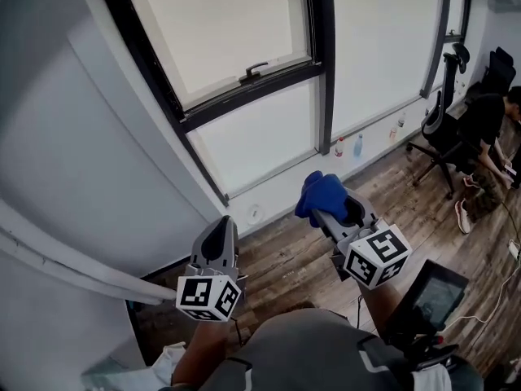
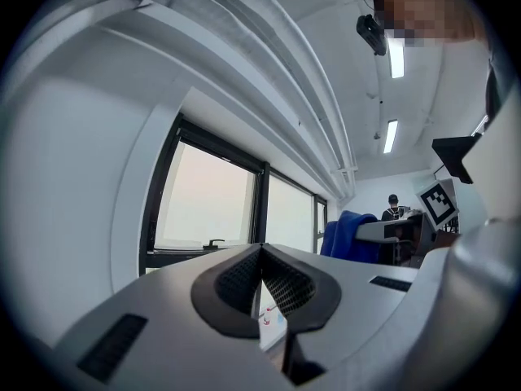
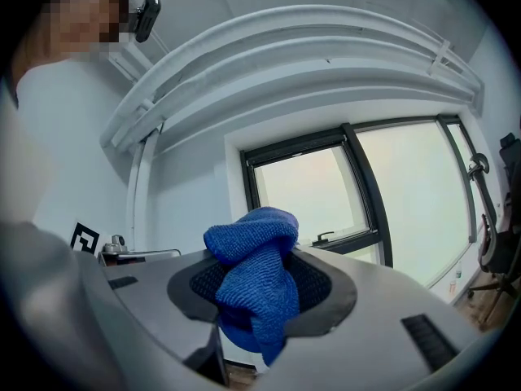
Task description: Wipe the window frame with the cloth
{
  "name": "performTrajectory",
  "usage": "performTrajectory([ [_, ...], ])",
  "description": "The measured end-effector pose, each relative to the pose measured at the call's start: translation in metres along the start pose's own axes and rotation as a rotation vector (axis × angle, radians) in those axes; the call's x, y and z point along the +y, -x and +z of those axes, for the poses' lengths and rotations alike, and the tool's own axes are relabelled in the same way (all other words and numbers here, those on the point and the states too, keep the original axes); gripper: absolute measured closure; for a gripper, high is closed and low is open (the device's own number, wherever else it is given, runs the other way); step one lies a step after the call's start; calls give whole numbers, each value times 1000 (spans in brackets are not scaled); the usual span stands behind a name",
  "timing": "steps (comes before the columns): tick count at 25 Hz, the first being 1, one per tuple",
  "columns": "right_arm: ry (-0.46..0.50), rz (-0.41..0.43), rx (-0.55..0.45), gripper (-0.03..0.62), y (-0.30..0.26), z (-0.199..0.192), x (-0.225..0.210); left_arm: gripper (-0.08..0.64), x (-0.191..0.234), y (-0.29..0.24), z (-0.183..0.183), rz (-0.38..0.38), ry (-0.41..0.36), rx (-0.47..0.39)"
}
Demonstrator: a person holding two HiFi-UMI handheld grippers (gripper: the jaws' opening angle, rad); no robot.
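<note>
Clamping blue cloth (image 3: 254, 287) in right tool (image 1: 329, 215), with left tool (image 1: 218, 247) closed, empty. Reach up and forward-left to crosswise black window frame (image 1: 248, 94).

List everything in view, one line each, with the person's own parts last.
window frame: one, black, in the white wall ahead
window handle: one, black, on the frame's cross bar
cloth: one, blue, clamped in the right gripper
bottles: at least two, small, under the window
office chair: one, black, far right
seated person: one, dark top, far right
floor: brown wood, below
left gripper: one, grey, shut, empty
right gripper: one, grey, shut on the cloth
</note>
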State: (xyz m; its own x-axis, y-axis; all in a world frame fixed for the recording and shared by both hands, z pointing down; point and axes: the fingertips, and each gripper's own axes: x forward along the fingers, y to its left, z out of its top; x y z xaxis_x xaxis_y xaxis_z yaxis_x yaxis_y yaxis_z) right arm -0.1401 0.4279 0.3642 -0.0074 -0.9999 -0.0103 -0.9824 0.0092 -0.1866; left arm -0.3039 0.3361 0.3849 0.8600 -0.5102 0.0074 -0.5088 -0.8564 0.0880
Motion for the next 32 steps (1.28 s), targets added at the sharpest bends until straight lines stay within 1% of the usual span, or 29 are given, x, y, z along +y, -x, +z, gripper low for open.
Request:
performTrajectory([
  [2,9,2,0,419,-1,-4,-5,551,2,-2,-3,9,-6,-10],
  [4,11,-3,5,419,-11,-2,-20,551,5,-17,-2,13,-4,-9],
  [7,0,-14,17,419,-37,2,-54,551,8,-61,-8,0,4,17],
  [9,2,-11,23,419,-51,-1,-68,551,12,-82,-16,-9,10,31],
  [13,5,-23,36,419,-82,-8,-94,551,27,-124,-29,-24,26,36],
  [16,13,-32,42,419,-119,-14,-117,551,48,-163,-39,-37,38,29],
  [21,44,-39,31,419,-208,-9,-157,551,104,-248,-42,-53,65,1],
  [25,41,-37,25,419,-300,-1,-186,551,167,-318,-31,-59,38,1],
  [28,45,-2,19,419,-373,2,-203,551,215,-362,-23,-39,30,-5],
  [32,31,57,28,419,-459,8,-211,551,271,-403,2,2,-3,-30],
])
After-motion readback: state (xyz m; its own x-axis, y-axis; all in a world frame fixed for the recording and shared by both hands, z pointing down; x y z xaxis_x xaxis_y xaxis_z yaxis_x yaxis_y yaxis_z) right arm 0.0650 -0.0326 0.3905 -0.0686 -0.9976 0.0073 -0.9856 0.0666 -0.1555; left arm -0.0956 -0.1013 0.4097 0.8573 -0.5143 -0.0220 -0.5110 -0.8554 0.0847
